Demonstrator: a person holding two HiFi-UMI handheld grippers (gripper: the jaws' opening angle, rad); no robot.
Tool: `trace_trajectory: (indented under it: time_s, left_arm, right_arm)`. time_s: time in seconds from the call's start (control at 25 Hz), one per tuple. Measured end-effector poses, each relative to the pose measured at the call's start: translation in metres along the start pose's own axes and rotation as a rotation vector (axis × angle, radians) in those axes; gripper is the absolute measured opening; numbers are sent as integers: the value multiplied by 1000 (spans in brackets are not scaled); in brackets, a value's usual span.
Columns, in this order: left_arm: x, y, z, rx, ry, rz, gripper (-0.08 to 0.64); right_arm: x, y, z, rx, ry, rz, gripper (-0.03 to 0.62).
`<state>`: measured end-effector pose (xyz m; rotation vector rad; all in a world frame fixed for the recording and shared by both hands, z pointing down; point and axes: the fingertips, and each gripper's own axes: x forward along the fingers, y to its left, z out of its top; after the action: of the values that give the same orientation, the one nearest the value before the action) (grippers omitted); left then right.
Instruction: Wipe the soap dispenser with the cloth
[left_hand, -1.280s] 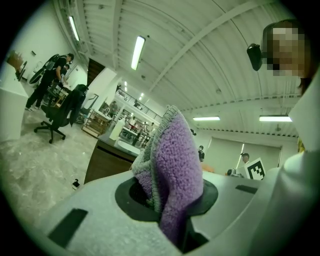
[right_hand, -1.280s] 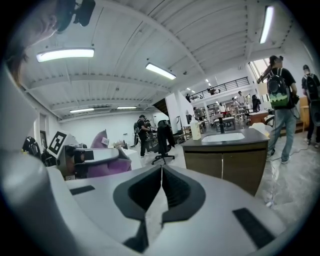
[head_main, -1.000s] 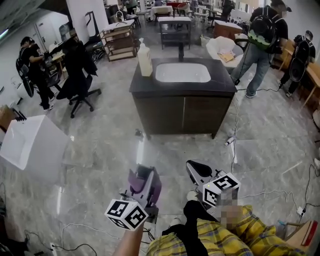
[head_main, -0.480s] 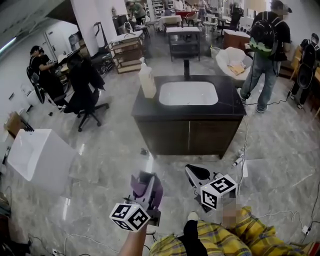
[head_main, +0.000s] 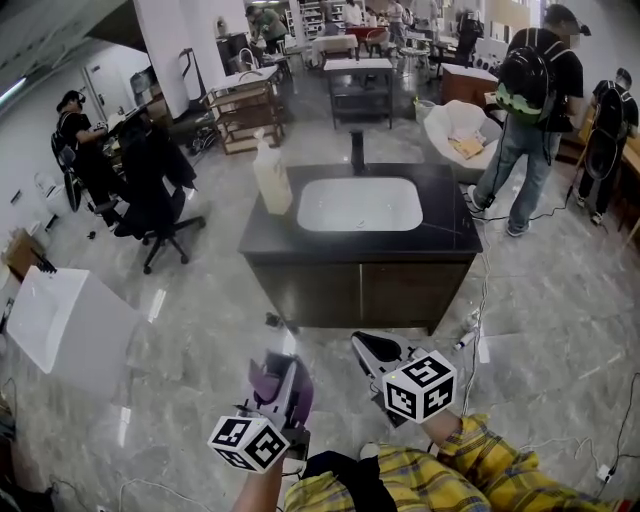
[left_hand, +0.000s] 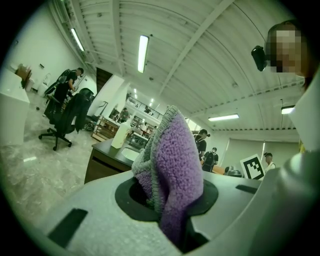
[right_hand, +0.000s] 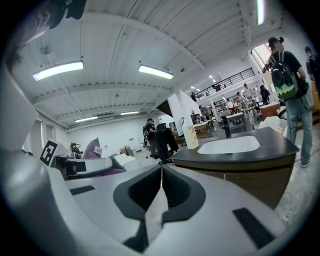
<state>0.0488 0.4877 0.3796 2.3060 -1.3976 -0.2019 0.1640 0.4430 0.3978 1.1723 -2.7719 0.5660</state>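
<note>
The cream soap dispenser (head_main: 270, 176) stands upright on the dark vanity top (head_main: 448, 232), left of the white basin (head_main: 360, 204); it also shows in the left gripper view as the dispenser (left_hand: 120, 135) and in the right gripper view as the dispenser (right_hand: 190, 135). A purple and grey cloth (left_hand: 171, 175) is pinched in my left gripper (head_main: 277, 388), which is shut on it, low and left of centre, short of the cabinet. My right gripper (head_main: 366, 350) is shut with nothing between its jaws, close to the cabinet's front.
Cables (head_main: 484, 300) trail over the marble floor right of the vanity. A white box-like basin unit (head_main: 60, 322) stands at left, a black office chair (head_main: 150, 190) behind it. People stand at the right (head_main: 530, 110) and far left (head_main: 75, 130).
The vanity has grown nearer and larger in the head view as both grippers came toward it. The cloth stays pinched in the left gripper; the right stays shut.
</note>
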Motion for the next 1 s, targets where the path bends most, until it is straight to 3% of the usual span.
trace_trajectory:
  time_s: [0.28,0.48,1.0]
  left_arm:
    - [32,26,8,20,9,11,67]
    - [66,52,18,1,31,-24,67]
    - [145,161,82,11,37,-91,67]
  right_arm:
    - [30,-25,4,26,10,-1,6]
    - [56,-48,8,47,26,-53,6]
    - [186,-75,49,16,36,-125,6]
